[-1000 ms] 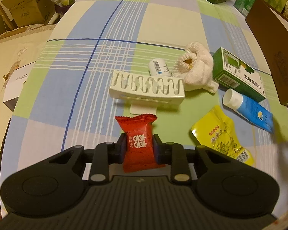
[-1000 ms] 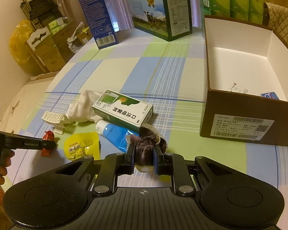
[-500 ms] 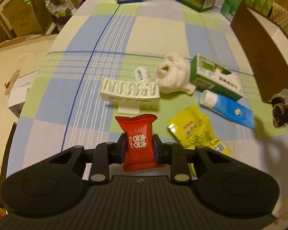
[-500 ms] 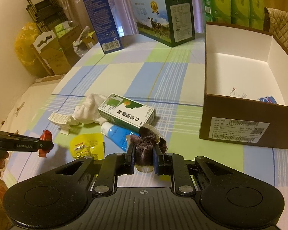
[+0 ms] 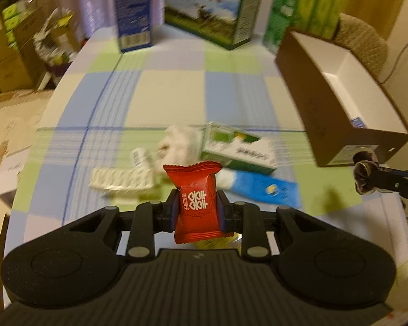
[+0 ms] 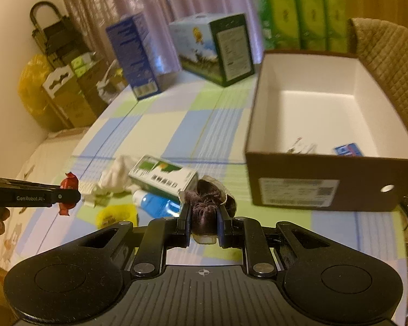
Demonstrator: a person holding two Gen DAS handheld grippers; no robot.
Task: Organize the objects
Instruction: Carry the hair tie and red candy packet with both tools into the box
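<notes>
My left gripper [image 5: 197, 209] is shut on a red snack packet [image 5: 195, 201], held above the table; the same red snack packet [image 6: 68, 193] shows at the left of the right wrist view. My right gripper [image 6: 202, 221] is shut on a dark purple velvet pouch [image 6: 205, 203] in clear wrapping. That velvet pouch [image 5: 364, 172] hangs near the brown cardboard box [image 5: 321, 114]. The open brown cardboard box [image 6: 326, 187] has a white inside with a blue card [image 6: 348, 149] in it. On the table lie a green carton [image 6: 163, 176], a blue tube [image 6: 157, 203], a yellow sachet [image 6: 114, 213] and a white cloth [image 6: 114, 175].
A white slotted rack [image 5: 122, 180] and a small white bottle [image 5: 140, 157] lie left of the cloth. A tall blue box [image 6: 134, 57], a milk carton box [image 6: 215, 49] and green packs [image 6: 299, 19] stand at the table's far edge. A padded chair [image 6: 389, 62] is behind the cardboard box.
Both grippers have risen and tilted up, each keeping its item. The left view now swings right toward the cardboard box, and the right gripper has come nearer to it.
</notes>
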